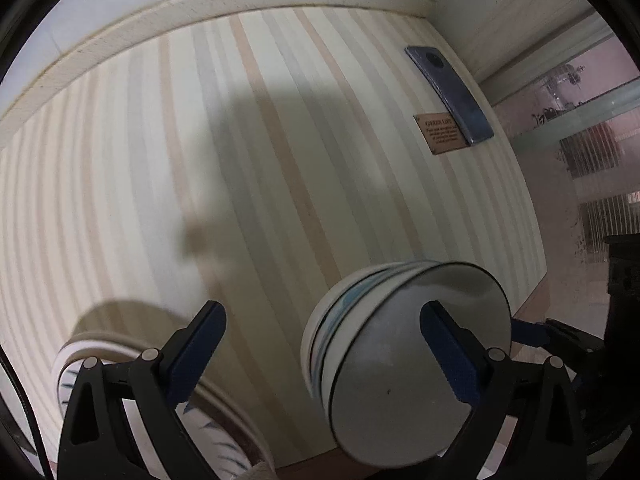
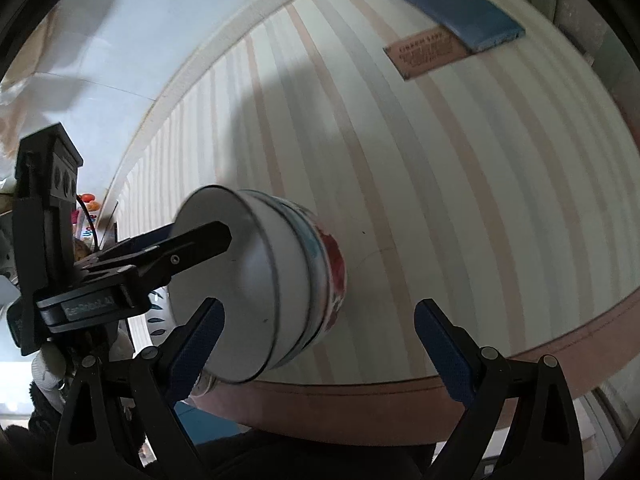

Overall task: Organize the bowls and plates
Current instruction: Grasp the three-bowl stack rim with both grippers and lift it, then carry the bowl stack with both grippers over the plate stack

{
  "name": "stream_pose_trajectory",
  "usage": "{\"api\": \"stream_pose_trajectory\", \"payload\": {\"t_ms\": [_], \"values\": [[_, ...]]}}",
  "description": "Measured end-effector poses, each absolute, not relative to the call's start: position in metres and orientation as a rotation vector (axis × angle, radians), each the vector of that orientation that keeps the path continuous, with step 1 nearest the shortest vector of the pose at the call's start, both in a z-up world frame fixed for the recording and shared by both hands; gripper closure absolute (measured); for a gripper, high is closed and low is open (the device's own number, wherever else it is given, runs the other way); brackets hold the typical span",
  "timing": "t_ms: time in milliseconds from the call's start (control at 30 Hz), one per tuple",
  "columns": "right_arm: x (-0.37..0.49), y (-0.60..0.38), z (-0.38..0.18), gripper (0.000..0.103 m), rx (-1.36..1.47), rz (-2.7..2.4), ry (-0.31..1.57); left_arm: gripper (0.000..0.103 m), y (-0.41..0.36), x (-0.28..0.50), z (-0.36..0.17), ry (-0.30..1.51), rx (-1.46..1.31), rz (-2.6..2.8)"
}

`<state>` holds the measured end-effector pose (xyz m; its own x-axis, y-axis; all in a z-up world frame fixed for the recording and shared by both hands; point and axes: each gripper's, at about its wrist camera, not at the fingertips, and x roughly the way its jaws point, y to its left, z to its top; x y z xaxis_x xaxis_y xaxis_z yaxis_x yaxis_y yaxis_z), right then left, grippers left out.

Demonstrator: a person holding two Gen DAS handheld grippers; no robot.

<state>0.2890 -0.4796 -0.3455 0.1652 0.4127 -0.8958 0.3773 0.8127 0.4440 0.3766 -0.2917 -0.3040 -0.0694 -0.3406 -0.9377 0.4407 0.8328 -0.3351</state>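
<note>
A stack of nested bowls (image 1: 384, 360) stands on the striped table (image 1: 240, 160) close to its front edge. The top bowl is plain white with a dark rim; lower ones (image 2: 332, 272) carry blue and red patterns. My left gripper (image 1: 322, 312) is open wide, its right finger (image 1: 448, 352) over the top bowl's inside. My right gripper (image 2: 320, 306) is open too, its left finger (image 2: 200, 340) against the stack's (image 2: 280, 280) near side. White plates with blue leaf marks (image 1: 72, 364) lie at the lower left, partly hidden by my left gripper.
A blue phone (image 1: 452, 96) lies on a brown plaque (image 1: 440, 134) at the table's far right corner. A raised pale rim (image 1: 240, 4) borders the far side. A glass cabinet (image 1: 580, 120) stands to the right. The table's brown front edge (image 2: 400, 400) curves just below the bowls.
</note>
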Motion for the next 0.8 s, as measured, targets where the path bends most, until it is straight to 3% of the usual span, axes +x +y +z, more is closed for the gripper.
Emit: {"api": "stream_pose_trajectory", "payload": {"t_ms": [267,400,500,567,600,800], "values": [[0.299,-0.479,-0.384,0.005,0.772,0.085,1.486,0.006,-0.298,0.387,-0.330,1.606,0.018,-0.663],[0.302,-0.476,-0.403,0.006,0.845,0.123,1.490,0.017,-0.297,0.384,-0.335,1.618,-0.011,-0.700],[0.303,-0.477,-0.408,0.017,0.886,0.127,1.465,0.028,-0.293,0.382,-0.336,1.614,-0.067,-0.726],[0.307,-0.477,-0.411,0.037,0.908,0.141,1.461,0.036,-0.290,0.382,-0.338,1.636,-0.121,-0.741],[0.309,-0.475,-0.415,0.038,0.923,0.150,1.470,0.043,-0.289,0.382,-0.339,1.642,-0.142,-0.750],[0.311,-0.472,-0.414,0.041,0.938,0.156,1.442,0.044,-0.288,0.379,-0.335,1.622,-0.171,-0.721]]}}
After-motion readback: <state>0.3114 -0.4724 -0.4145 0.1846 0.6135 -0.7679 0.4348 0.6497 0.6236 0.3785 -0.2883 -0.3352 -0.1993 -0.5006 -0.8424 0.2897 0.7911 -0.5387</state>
